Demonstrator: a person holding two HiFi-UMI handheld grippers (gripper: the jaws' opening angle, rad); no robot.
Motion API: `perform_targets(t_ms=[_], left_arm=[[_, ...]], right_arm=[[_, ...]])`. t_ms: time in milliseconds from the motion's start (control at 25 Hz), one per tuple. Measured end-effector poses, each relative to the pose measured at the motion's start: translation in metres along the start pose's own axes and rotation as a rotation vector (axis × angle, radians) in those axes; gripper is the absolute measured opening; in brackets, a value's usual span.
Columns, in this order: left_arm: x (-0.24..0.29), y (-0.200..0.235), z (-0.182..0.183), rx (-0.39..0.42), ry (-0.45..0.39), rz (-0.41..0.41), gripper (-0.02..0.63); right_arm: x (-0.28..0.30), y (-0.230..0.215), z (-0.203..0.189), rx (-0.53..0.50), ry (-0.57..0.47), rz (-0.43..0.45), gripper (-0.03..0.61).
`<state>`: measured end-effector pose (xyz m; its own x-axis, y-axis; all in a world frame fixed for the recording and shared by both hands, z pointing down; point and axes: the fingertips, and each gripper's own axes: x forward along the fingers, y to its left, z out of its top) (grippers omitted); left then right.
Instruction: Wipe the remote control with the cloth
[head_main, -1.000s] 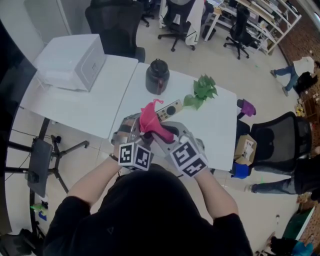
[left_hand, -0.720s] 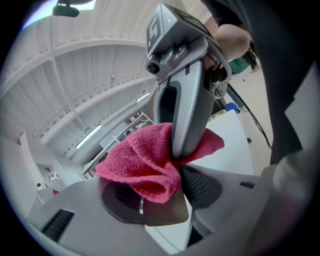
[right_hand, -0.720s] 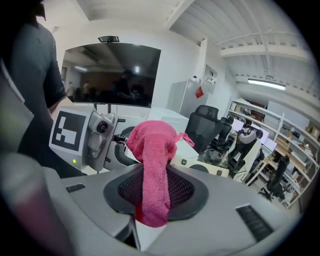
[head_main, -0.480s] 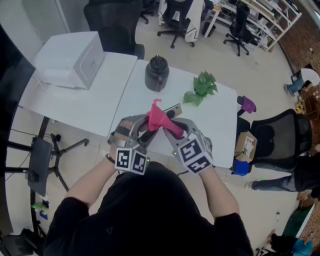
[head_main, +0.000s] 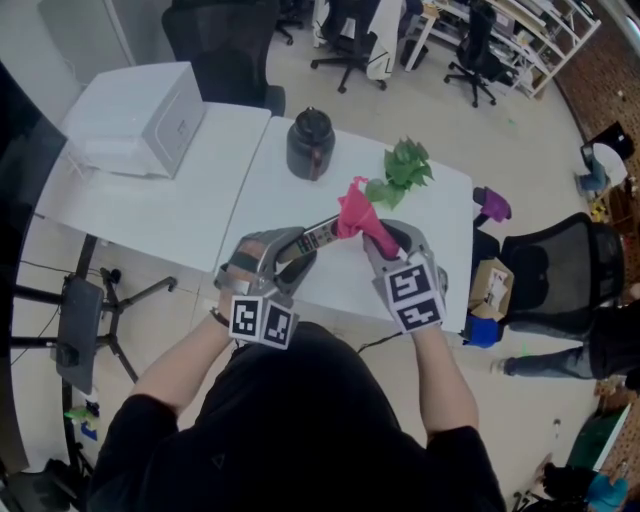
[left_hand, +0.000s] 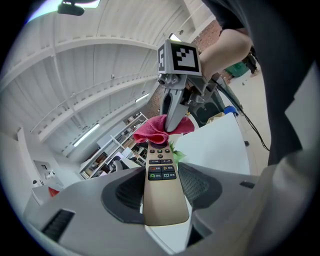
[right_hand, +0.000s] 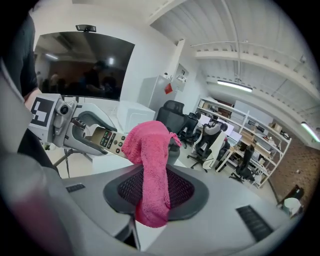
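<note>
Left gripper (head_main: 287, 252) clamped on remote (head_main: 318, 236); right gripper (head_main: 386, 240) clamped on cloth (head_main: 355, 210), as I read it. Cloth touching remote's far end, 2 o'clock from left gripper, above table (head_main: 268, 190).

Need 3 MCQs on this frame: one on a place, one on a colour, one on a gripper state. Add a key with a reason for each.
1. Where on the remote control does the cloth sit?
A. at the end held in the jaws
B. at the far end, away from the left gripper
C. nowhere; the two are apart

2. What colour is the cloth?
A. pink
B. blue
C. white

3. What state is the left gripper in?
A. open and empty
B. shut on the remote control
C. shut on the cloth

Key:
1 B, the left gripper view shows the cloth over the remote control's far end.
2 A, it is pink in every view.
3 B, its jaws clamp the remote control's near end from both sides.
</note>
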<state>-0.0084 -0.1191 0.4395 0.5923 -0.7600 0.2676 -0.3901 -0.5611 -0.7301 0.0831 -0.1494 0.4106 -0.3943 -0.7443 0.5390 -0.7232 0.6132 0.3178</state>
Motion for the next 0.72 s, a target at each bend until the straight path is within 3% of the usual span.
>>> perform_targets(t_ms=[160, 440, 720], left_arm=[[0.000, 0.002, -0.001, -0.006, 0.005, 0.004, 0.210], [0.006, 0.005, -0.003, -0.013, 0.019, 0.003, 0.210], [0.004, 0.004, 0.001, 0.035, 0.011, 0.008, 0.210]], right_arm=[[-0.010, -0.002, 0.010, 0.013, -0.033, -0.014, 0.110], [-0.011, 0.076, 0.043, -0.110, -0.081, 0.189, 0.110], [0.002, 0.104, 0.045, -0.198, -0.033, 0.248, 0.110]])
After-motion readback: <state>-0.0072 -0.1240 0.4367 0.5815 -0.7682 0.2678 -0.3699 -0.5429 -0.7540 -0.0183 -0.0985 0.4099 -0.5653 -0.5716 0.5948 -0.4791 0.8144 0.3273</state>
